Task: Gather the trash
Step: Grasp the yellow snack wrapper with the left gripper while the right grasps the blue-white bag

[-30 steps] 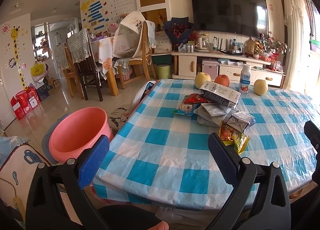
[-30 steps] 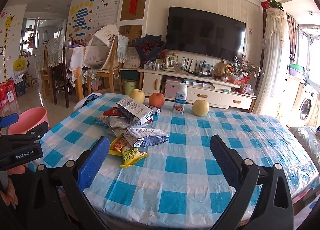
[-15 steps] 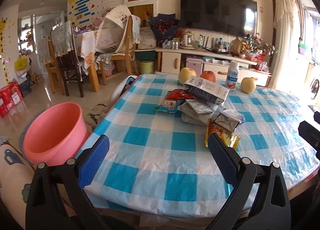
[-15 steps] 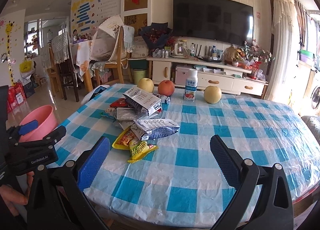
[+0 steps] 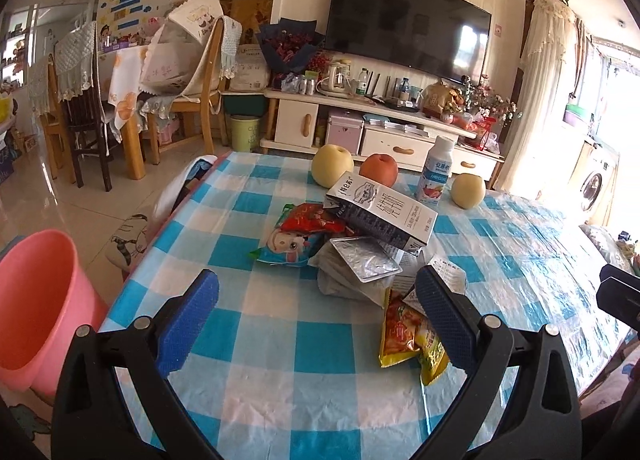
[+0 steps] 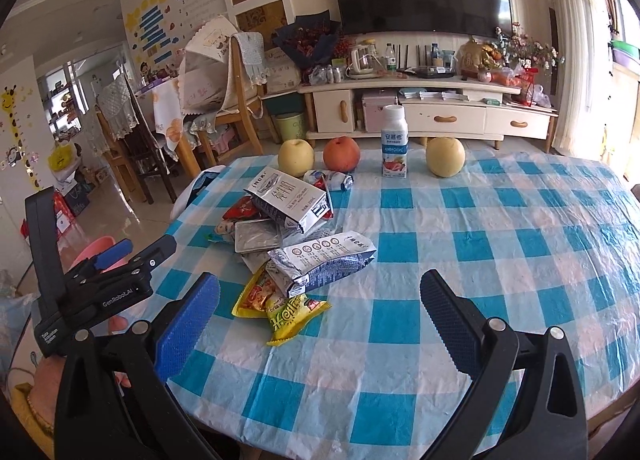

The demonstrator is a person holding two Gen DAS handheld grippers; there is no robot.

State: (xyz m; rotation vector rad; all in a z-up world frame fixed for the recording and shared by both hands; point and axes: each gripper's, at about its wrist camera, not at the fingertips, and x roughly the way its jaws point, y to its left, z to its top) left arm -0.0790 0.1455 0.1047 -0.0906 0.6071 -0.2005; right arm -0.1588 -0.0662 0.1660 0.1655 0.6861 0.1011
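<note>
Living-room clutter frames your round table with its blue-and-white checked plastic cloth [image 6: 460,220], and nothing on it looks collected yet. Far left, beside the table on the floor, stands the pink plastic bucket [image 5: 36,300], presumably where the trash goes; what it holds is hidden from you. Your left gripper [image 5: 318,312] hangs above the near table edge with both blue pads spread wide and empty. Just ahead of it lies the heap of trash: a red-and-blue cartoon snack bag [image 5: 298,240], a flattened grey-and-white milk carton [image 6: 286,204], a silver foil tray [image 6: 256,234], a crumpled blue-and-white foil pouch [image 6: 324,260] and, nearest you, a yellow snack wrapper [image 6: 290,306]. Your right gripper [image 6: 320,320] is likewise agape, holding nothing. Behind the heap, the fruit and the white yoghurt bottle [image 6: 395,146] probably stay (they look untouched). Every wrapper remains to be lifted.
</note>
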